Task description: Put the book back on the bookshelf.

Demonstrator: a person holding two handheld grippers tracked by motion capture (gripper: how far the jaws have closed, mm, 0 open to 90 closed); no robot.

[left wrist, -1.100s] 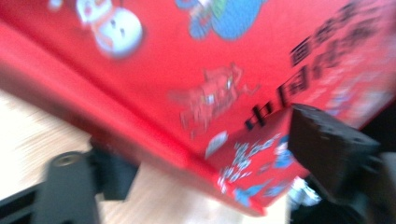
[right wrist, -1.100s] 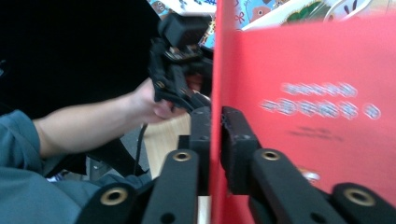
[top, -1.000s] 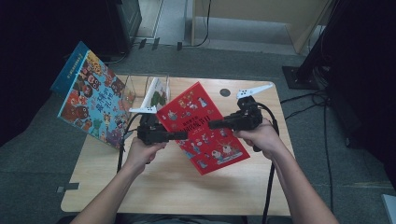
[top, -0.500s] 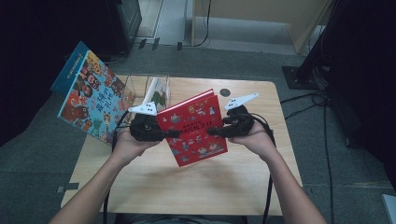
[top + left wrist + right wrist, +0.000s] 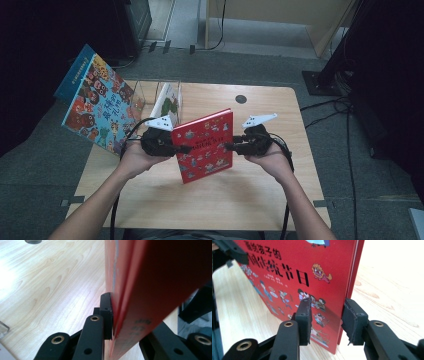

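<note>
two grippers held the red book [image 5: 205, 145] upright over the middle of the table [image 5: 260, 195]: the left gripper [image 5: 181, 148] pinched one side edge, the right gripper [image 5: 231, 146] clamped the other. bare wood lay toward the near edge; a clear stand [image 5: 167, 100] stood near the far left corner.

Dim surroundings, glare on table [image 5: 10, 277], close-ups blurred.

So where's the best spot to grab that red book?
By its two side edges, I'd say, one gripper from each side. The red book is thin, flat and tilted up, so left gripper and right gripper jaws fit over the covers.
</note>
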